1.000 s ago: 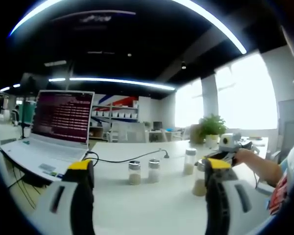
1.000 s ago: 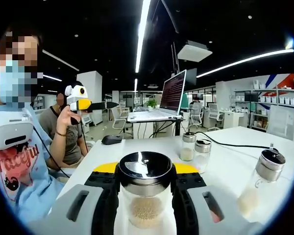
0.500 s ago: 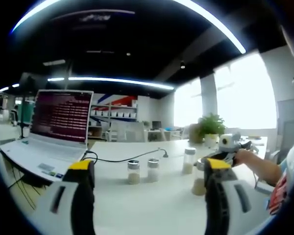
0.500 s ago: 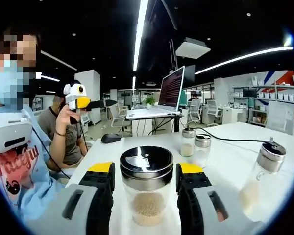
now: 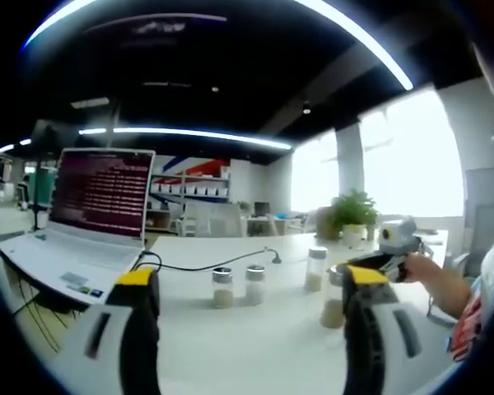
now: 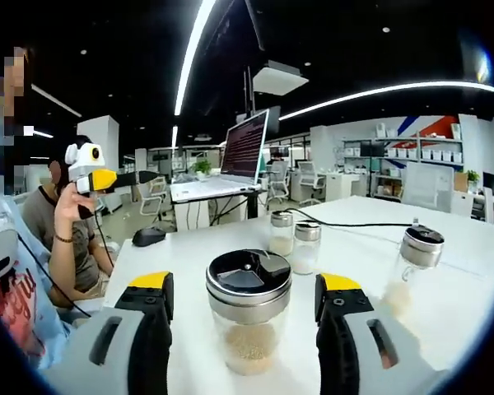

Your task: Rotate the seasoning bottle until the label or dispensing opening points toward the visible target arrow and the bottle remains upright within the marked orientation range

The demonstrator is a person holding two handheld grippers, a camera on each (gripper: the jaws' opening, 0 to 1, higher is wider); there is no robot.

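- The right gripper [image 6: 245, 309] has its fingers [image 6: 152, 329] spread, one on each side of the seasoning bottle [image 6: 249, 317], with a gap showing between each yellow-tipped finger and the glass; nothing is pinched.
- The bottle stands upright on the white counter [image 6: 189, 255], its steel lid with dark dispensing openings facing up, seeds filling the lower part.
- The left gripper [image 5: 245, 329] also has its fingers [image 5: 136, 329] spread and empty, hanging above the counter; the bottle [image 5: 335, 300] sits at about 3 o'clock, just beside the right-hand finger.
- Risk: no target arrow or marked range can be made out, so the turn could stop at the wrong heading.
- Risk: closing off-centre on the smooth round glass would likely push or tip the bottle rather than turn it; a slack grip may slip on it.
- Risk: a third shaker [image 6: 413, 263] at 3 o'clock and a pair of shakers [image 6: 295, 243] at 12 o'clock stand near enough for a wide swing to knock them.
- The counter is white and smooth, carrying a black cable [image 5: 198, 267] and an open laptop [image 5: 82, 214] at 10 o'clock.
- The room is an open office with strip lights, shelves, a potted plant [image 5: 352, 216], bright windows and a seated person [image 6: 66, 230] at 9 o'clock.
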